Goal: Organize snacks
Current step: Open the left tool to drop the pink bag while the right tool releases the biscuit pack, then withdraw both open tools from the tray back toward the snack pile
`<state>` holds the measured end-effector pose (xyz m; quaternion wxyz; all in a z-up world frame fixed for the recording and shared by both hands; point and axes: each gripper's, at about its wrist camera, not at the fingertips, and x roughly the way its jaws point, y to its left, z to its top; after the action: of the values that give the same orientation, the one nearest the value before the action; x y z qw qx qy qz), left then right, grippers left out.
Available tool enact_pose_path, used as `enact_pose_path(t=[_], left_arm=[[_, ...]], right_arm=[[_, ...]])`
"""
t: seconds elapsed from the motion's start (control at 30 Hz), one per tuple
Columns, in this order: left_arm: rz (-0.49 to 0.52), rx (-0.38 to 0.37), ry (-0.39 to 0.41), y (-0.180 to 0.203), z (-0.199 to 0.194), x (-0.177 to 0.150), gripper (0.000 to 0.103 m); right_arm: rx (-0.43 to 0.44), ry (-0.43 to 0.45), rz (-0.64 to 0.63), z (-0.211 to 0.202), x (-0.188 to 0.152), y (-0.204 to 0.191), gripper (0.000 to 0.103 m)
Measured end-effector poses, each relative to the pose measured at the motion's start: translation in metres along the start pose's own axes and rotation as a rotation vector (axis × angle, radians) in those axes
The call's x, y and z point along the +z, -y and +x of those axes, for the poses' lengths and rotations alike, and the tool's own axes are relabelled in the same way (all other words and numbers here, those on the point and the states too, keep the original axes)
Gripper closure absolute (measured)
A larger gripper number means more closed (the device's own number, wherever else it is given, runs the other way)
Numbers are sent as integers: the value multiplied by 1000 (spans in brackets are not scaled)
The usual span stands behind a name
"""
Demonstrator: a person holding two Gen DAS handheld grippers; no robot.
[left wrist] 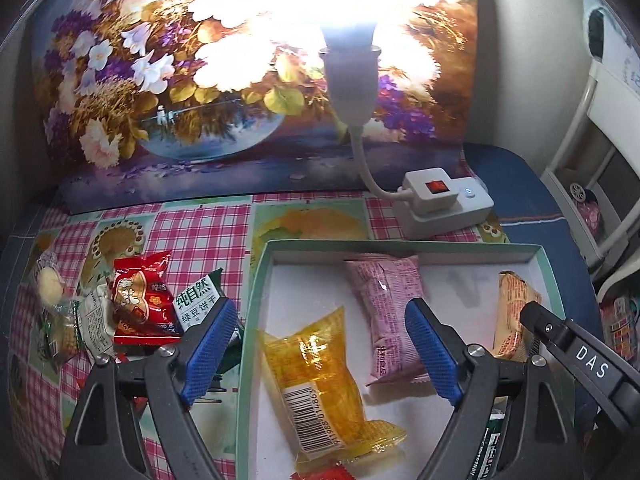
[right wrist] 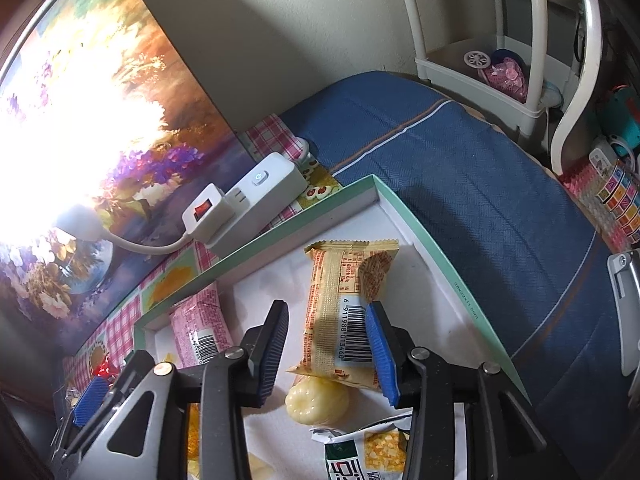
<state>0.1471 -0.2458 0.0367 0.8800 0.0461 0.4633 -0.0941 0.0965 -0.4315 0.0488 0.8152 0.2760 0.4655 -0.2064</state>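
Note:
A green-rimmed white box (left wrist: 256, 280) (right wrist: 420, 236) holds a yellow-orange packet (left wrist: 316, 376), a pink packet (left wrist: 390, 308) (right wrist: 196, 332) and a tan wafer packet (left wrist: 514, 320) (right wrist: 344, 304). My left gripper (left wrist: 320, 344) is open and empty over the box's left rim, above the yellow-orange packet. My right gripper (right wrist: 328, 348) is open above the tan packet, its jaws either side of it. A pale round pastry (right wrist: 316, 404) and a green-white packet (right wrist: 368, 452) lie below it. Loose snacks lie left of the box: a red packet (left wrist: 140, 300), a green bean cake packet (left wrist: 198, 304) and others.
A white power strip (left wrist: 444, 204) (right wrist: 244, 204) with a lit gooseneck lamp (left wrist: 348, 60) stands behind the box. A flower painting (left wrist: 180, 80) leans on the wall. Blue cloth (right wrist: 460, 168) covers the right side. A white rack (right wrist: 532, 40) stands beyond it.

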Motion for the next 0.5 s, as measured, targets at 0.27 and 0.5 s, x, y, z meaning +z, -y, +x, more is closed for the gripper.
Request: enact_pose_path(t=[0.27, 0.5], left_arm=[[-7, 60, -19, -11, 7, -1, 6], [-62, 101, -40, -26, 14, -3, 5]], right_arm=[[-25, 3, -28, 0, -1, -4, 27], [-35, 2, -72, 3, -2, -10, 14]])
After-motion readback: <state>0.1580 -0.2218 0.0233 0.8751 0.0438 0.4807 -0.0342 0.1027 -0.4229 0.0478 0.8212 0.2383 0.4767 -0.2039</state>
